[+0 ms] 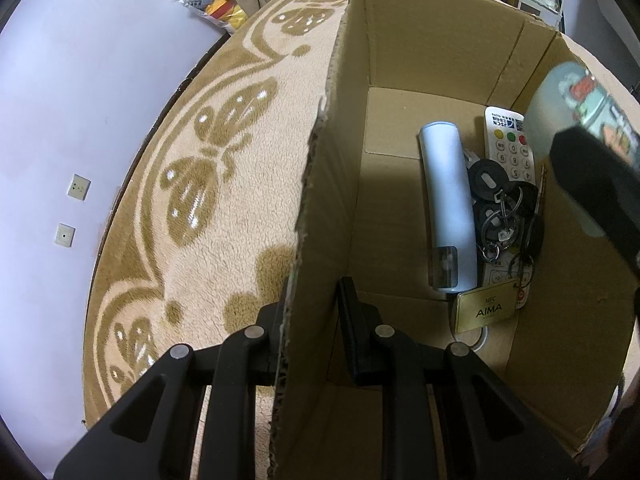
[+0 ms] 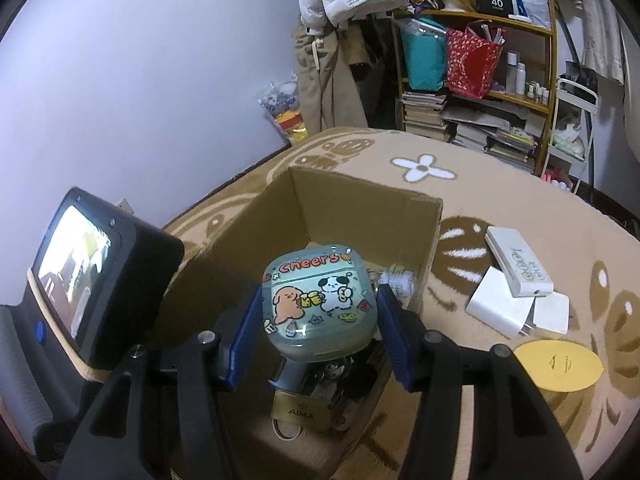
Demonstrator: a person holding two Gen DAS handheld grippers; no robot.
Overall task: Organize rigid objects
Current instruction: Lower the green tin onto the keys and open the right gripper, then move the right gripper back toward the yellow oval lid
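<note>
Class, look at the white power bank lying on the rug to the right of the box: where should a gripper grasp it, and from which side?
Grip the white power bank across its two long sides near mid-length, coming from above. It is a narrow slab lying flat, one end resting on the white charger, so its long edges look free.

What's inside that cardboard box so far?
Inside the cardboard box: a white tube, a remote control, a bunch of keys and a gold AIMA tag. A white ring peeks from under the tag; the rest is covered.
</note>
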